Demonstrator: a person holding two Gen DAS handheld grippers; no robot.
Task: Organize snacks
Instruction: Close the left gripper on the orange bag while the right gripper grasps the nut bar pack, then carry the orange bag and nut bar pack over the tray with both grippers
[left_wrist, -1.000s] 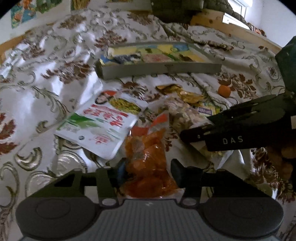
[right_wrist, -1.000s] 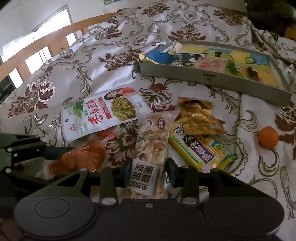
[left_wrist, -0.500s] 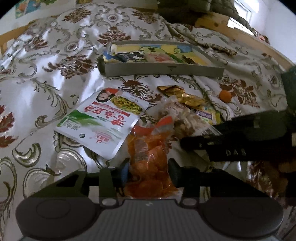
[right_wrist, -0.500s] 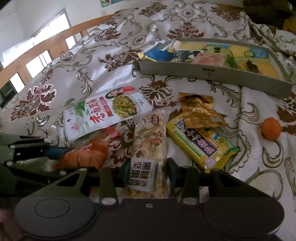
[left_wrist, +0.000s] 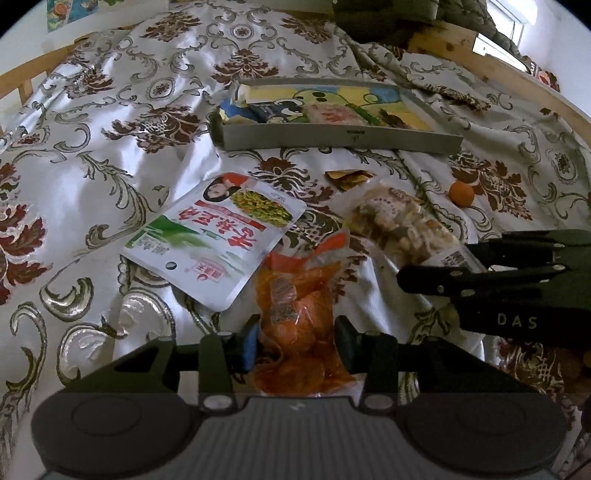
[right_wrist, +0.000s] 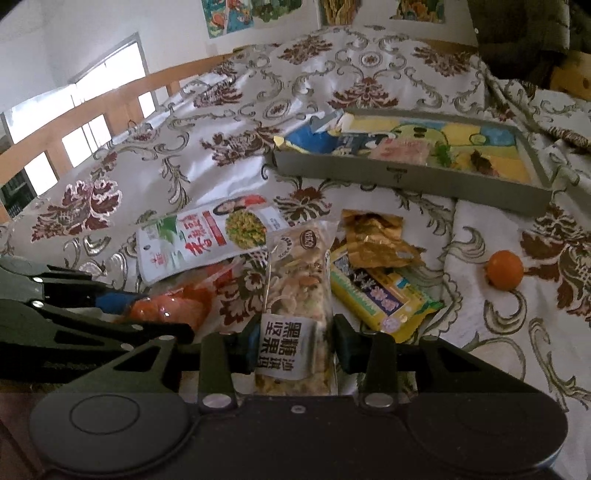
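Note:
My left gripper (left_wrist: 295, 341) is shut on an orange snack bag (left_wrist: 299, 295) and holds it just above the bed cover. My right gripper (right_wrist: 295, 347) is shut on a clear bag of mixed dried fruit (right_wrist: 295, 291), lifted off the cover; that bag also shows in the left wrist view (left_wrist: 402, 225). A grey tray (right_wrist: 406, 177) with several snack packs stands further back, also in the left wrist view (left_wrist: 332, 138). A white and green pouch (left_wrist: 218, 240), a gold pack (right_wrist: 373, 236) and a yellow pack (right_wrist: 384, 302) lie on the cover.
A small orange fruit (right_wrist: 504, 269) lies to the right on the patterned bed cover (left_wrist: 129, 110). A wooden bed rail (right_wrist: 110, 107) runs along the left, another (left_wrist: 498, 70) at the far right. Dark clothing (right_wrist: 524, 37) lies behind the tray.
Both grippers have risen and tilted back with their bags. The dried fruit bag has come up off the yellow pack, and the orange bag has lifted with the left gripper.

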